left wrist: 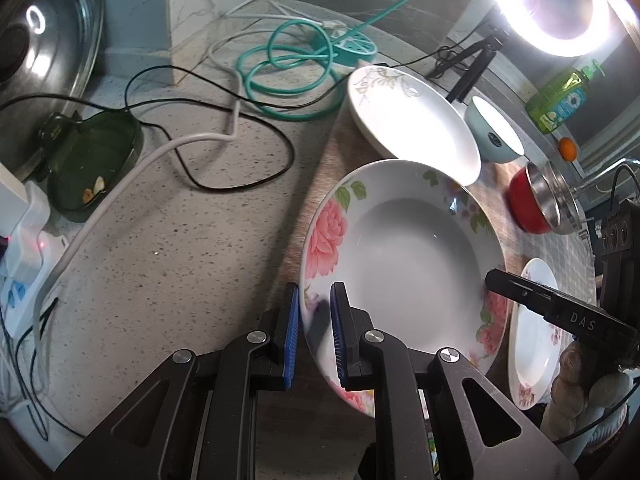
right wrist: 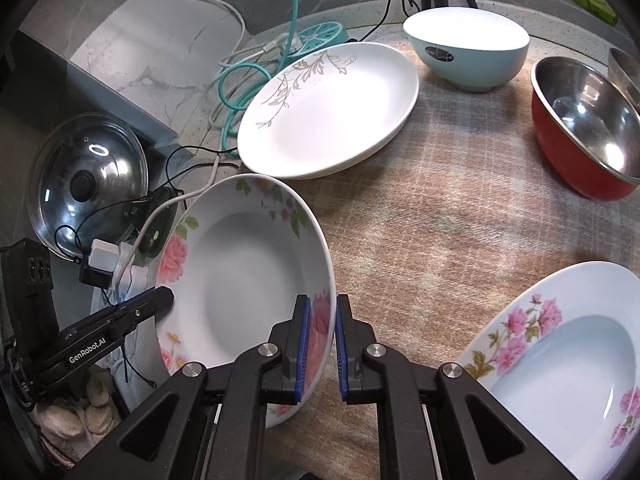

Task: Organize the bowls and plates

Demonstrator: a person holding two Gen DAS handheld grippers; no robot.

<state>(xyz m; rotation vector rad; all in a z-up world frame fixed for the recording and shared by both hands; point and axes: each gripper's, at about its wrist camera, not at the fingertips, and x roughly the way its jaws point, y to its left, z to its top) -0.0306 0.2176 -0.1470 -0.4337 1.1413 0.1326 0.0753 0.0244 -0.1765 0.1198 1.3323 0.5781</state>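
Blue-padded fingers [left wrist: 294,332] of the left gripper [left wrist: 316,334] stand nearly closed on the near-left rim of a deep white plate with pink roses [left wrist: 404,256], one pad under the rim and one on top. Opposite, the right gripper [right wrist: 320,350] pinches the other side of the same rim, fingers [right wrist: 303,350] nearly closed too. Gripping on both sides likely keeps the wide, shallow plate from tipping; it hangs tilted above the checked cloth [right wrist: 420,208] covering the bench, its far edge overlapping the next plate in the left view. Just right of it lies a second white plate with pink blossoms [right wrist: 560,360], cut off by the frame, probably its stacking partner. Farther off rests a broad white plate with a grey leaf sprig [right wrist: 332,112]; whether it is one plate or several stacked cannot be told. Beyond stand a pale blue bowl [right wrist: 468,52] and a red-sided steel bowl [right wrist: 584,128], with another steel rim clipped at the edge. Ring-lamp glare [left wrist: 556,4] washes out the far corner.
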